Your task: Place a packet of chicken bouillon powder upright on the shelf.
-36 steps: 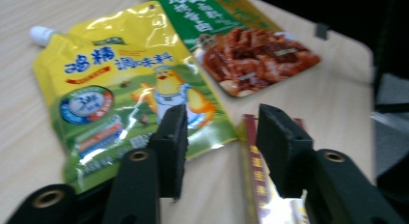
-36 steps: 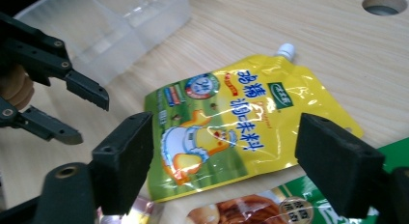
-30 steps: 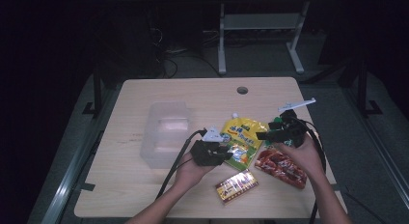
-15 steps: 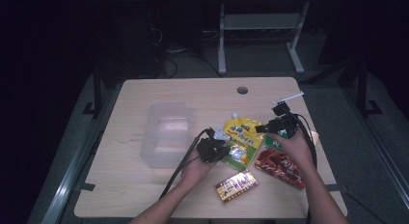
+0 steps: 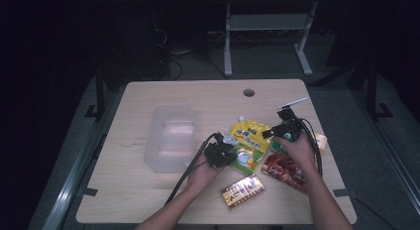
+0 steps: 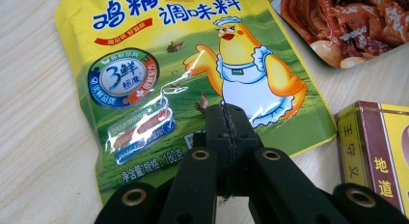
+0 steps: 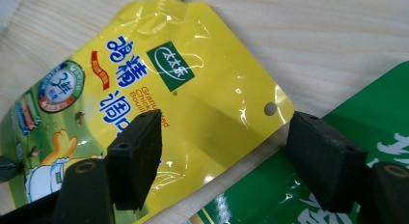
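Observation:
A yellow-green seasoning pouch (image 5: 247, 141) with a cartoon chicken lies flat on the wooden table (image 5: 198, 96). My left gripper (image 5: 229, 151) is at its lower left. In the left gripper view the jaws (image 6: 226, 110) are pressed together over the pouch's (image 6: 193, 64) lower part, and I cannot tell whether they pinch any film. My right gripper (image 5: 270, 133) is at the pouch's upper right. In the right gripper view it (image 7: 222, 132) is open and has just been closing a little. The pouch's punched corner (image 7: 270, 108) lies between the pads, which do not touch it.
A clear plastic container (image 5: 171, 138) stands left of the pouch. A red food pack (image 5: 285, 168) and a brown-and-yellow box (image 5: 242, 190) lie at the front right. A green pack (image 7: 299, 195) lies under the right gripper. A cable hole (image 5: 248, 92) is at the back.
The left gripper's jaws have shut and it has edged onto the pouch. The right hand has come down and left to the pouch's top corner.

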`<action>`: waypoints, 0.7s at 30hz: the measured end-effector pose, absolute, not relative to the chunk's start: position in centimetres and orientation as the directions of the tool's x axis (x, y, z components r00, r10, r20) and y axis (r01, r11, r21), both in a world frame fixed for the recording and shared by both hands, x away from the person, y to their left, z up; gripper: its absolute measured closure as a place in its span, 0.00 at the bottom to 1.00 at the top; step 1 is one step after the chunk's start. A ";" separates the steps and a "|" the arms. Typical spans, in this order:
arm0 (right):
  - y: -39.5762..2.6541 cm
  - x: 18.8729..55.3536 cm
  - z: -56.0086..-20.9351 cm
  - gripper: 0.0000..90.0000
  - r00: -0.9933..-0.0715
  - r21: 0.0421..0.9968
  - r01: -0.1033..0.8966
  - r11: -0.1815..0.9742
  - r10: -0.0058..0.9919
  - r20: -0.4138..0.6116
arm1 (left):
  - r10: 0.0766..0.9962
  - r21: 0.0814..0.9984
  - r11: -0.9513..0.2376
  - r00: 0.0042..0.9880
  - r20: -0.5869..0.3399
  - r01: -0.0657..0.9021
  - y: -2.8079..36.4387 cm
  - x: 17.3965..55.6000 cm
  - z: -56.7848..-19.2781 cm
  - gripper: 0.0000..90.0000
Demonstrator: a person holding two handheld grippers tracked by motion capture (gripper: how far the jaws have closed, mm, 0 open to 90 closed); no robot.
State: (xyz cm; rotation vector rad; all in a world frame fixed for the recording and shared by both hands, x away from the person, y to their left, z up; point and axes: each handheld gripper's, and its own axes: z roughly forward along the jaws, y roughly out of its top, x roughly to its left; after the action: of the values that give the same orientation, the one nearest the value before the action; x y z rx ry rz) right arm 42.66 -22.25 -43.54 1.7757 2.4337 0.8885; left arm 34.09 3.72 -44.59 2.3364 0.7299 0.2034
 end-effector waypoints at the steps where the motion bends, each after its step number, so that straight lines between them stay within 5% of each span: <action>1: -22.2 42.7 -43.7 0.33 -0.359 0.435 0.878 0.200 0.877 0.321 | 0.555 0.645 -0.617 0.830 -0.052 0.452 3.7 34.1 -44.6 1.00; 8: -21.9 42.9 -44.4 0.37 -0.372 0.423 0.883 0.202 0.852 0.370 | 0.544 0.625 -0.645 0.838 -0.028 0.440 3.5 34.2 -44.5 1.00; 21: -20.9 42.9 -44.7 0.69 -0.419 0.444 0.869 0.221 0.804 0.421 | 0.539 0.613 -0.653 0.841 -0.034 0.444 3.3 34.3 -44.5 1.00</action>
State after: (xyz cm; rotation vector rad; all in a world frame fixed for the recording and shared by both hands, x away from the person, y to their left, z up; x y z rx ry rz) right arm 42.92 -20.86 -44.73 1.7416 2.5311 1.0371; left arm 34.25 3.30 -44.47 2.3864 0.7144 0.1995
